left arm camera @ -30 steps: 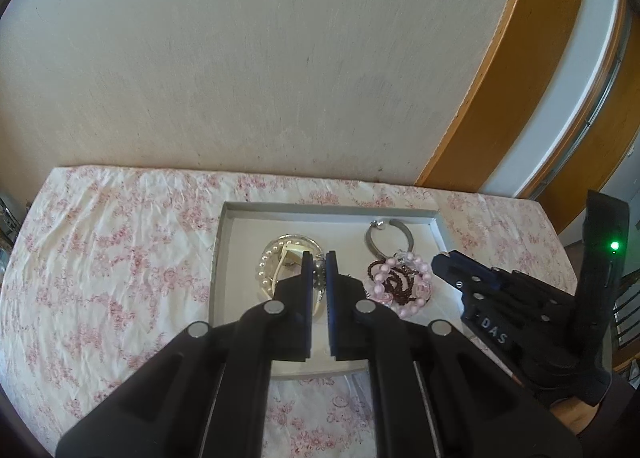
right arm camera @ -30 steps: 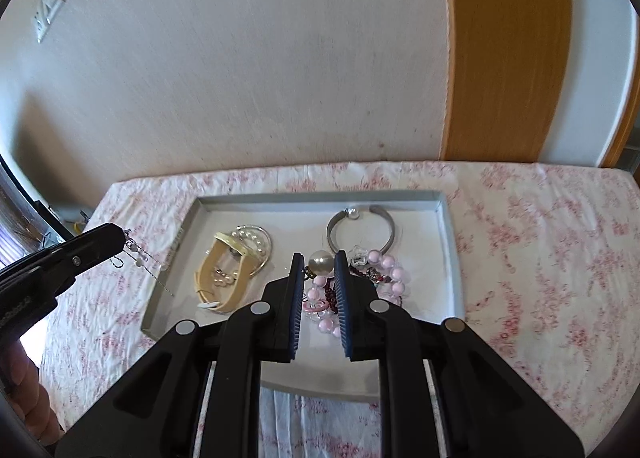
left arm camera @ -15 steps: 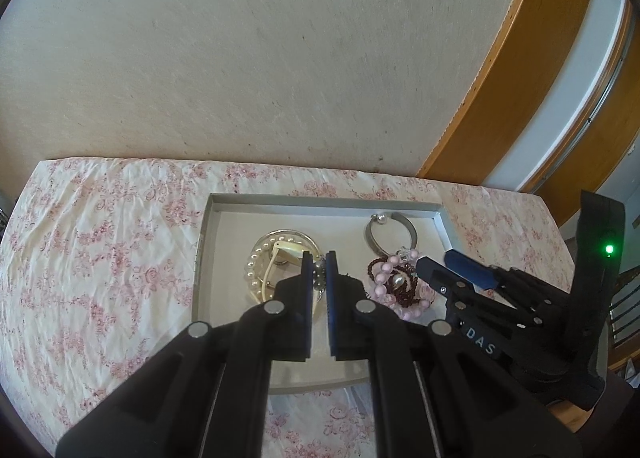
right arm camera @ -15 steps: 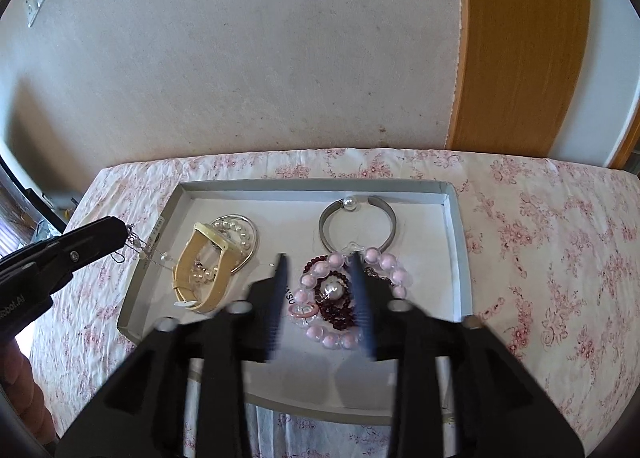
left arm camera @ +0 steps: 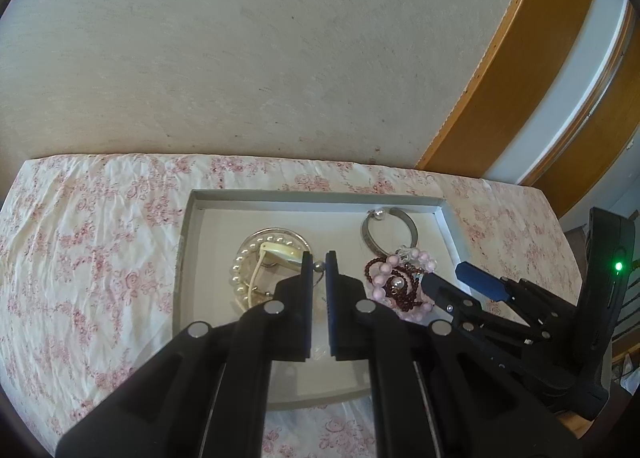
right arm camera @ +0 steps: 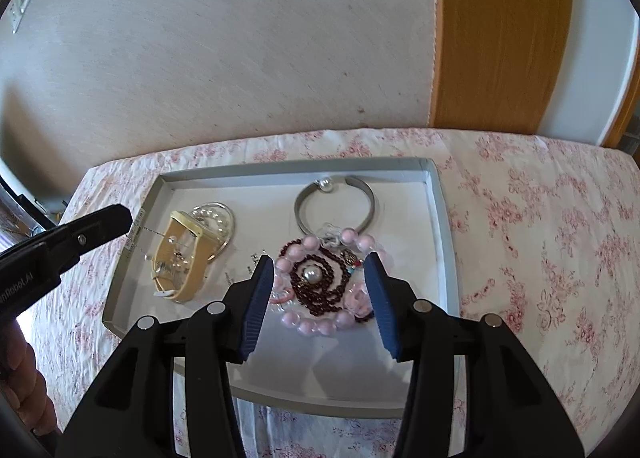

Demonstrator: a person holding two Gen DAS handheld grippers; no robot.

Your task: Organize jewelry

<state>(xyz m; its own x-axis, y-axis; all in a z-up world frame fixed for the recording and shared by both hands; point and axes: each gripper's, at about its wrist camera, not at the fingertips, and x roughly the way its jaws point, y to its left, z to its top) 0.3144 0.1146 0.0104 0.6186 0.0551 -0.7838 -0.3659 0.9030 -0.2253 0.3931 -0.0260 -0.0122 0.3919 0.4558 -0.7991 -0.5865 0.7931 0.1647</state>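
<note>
Left wrist view: left gripper (left arm camera: 319, 264) pinches a thin chain earring over the grey tray (left arm camera: 188, 226), evidently to deposit it.

Right wrist view: right gripper (right arm camera: 320, 270), jaws just spreading, straddles the pink bead bracelet (right arm camera: 324, 322) untouched, evidently after release.

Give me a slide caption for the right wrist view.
Right claw open over pink bead bracelet in grey tray.
</note>
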